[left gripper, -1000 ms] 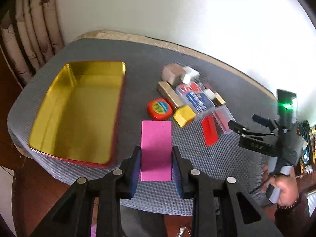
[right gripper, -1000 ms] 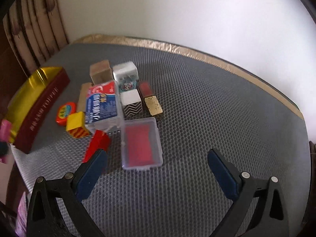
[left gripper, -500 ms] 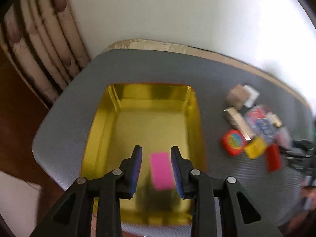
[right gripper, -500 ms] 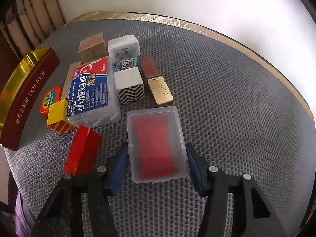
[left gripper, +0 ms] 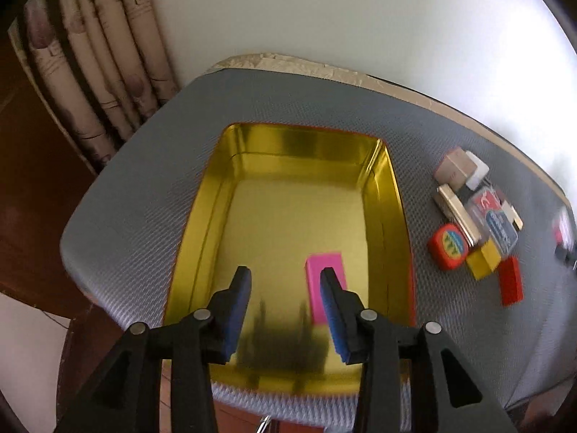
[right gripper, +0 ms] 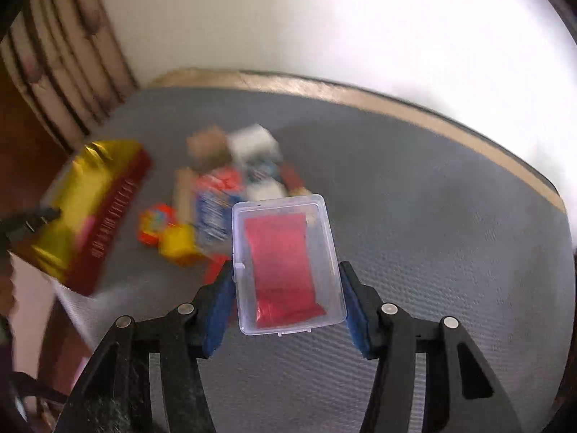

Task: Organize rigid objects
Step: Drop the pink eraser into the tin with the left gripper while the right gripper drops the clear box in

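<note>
A gold tin tray (left gripper: 223, 195) with red outer walls lies on the grey mat. A pink block (left gripper: 322, 266) lies inside it near the front right. My left gripper (left gripper: 285, 285) is open above the tray, and its right finger overlaps the block. My right gripper (right gripper: 286, 281) is shut on a clear plastic case (right gripper: 285, 263) with a red insert and holds it above the mat. The tray also shows blurred in the right wrist view (right gripper: 108, 195).
A cluster of small boxes lies right of the tray: a red round tape measure (left gripper: 449, 245), a yellow cube (left gripper: 483, 261), a red block (left gripper: 510, 285), a blue-red pack (left gripper: 496, 216), a brown box (left gripper: 452, 169). Curtains hang at the left.
My left gripper has opened and let the pink block drop into the tray. My right gripper closed on the clear case and lifted it off the mat.
</note>
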Available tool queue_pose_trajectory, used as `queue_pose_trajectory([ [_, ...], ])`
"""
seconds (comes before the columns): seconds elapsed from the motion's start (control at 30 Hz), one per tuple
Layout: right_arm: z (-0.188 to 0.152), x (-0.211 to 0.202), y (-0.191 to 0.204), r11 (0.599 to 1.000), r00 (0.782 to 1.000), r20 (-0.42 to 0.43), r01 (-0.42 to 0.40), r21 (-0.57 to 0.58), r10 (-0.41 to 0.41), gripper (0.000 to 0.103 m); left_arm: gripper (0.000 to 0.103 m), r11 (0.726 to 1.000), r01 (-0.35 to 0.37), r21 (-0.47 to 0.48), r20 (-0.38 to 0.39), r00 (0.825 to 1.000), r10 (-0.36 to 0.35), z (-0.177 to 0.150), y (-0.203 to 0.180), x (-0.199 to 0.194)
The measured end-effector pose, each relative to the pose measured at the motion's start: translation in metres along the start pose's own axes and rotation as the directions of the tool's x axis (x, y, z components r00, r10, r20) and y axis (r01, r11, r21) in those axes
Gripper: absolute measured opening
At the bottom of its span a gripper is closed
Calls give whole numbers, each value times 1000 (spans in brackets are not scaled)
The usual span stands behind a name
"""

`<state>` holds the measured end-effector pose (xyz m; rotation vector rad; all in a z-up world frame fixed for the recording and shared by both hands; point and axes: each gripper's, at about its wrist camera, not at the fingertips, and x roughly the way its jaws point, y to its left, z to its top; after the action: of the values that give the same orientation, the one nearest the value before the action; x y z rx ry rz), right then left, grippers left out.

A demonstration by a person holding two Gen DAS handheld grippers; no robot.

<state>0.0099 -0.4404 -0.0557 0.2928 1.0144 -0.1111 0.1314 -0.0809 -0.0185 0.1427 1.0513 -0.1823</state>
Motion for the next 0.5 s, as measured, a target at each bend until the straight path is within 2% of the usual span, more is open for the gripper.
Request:
queue_pose_trajectory([
  [0.07, 20, -3, 28, 998, 998, 25, -48, -30, 49, 52, 40, 1000, 4, -3, 37, 999, -4, -16, 6, -14],
  [0.13, 35, -6, 61, 991, 992, 31, -122, -62, 124, 52, 40, 1000, -6, -5, 40, 999, 6, -30, 13, -22],
  [0.2, 49, 3, 93, 979, 982, 16, -185, -86, 187, 52, 40, 999, 19, -41, 57, 998, -17, -47, 26, -29],
  [0.23, 55, 9, 110, 973, 976, 42, -209, -100, 214, 52, 40, 998, 30, -58, 64, 998, -27, -52, 31, -31],
  [0.3, 65, 27, 136, 959, 964, 11, -264, -103, 267, 52, 40, 996, 22, -87, 71, 997, -15, -62, 42, -32],
  [0.43, 79, 72, 186, 943, 949, -55, -314, -112, 310, 52, 40, 992, 32, -122, 36, 999, -28, -73, 60, -24],
  [0.5, 84, 100, 208, 947, 952, -96, -301, -115, 291, 52, 40, 993, 20, -114, 34, 999, -16, -72, 60, -26],
])
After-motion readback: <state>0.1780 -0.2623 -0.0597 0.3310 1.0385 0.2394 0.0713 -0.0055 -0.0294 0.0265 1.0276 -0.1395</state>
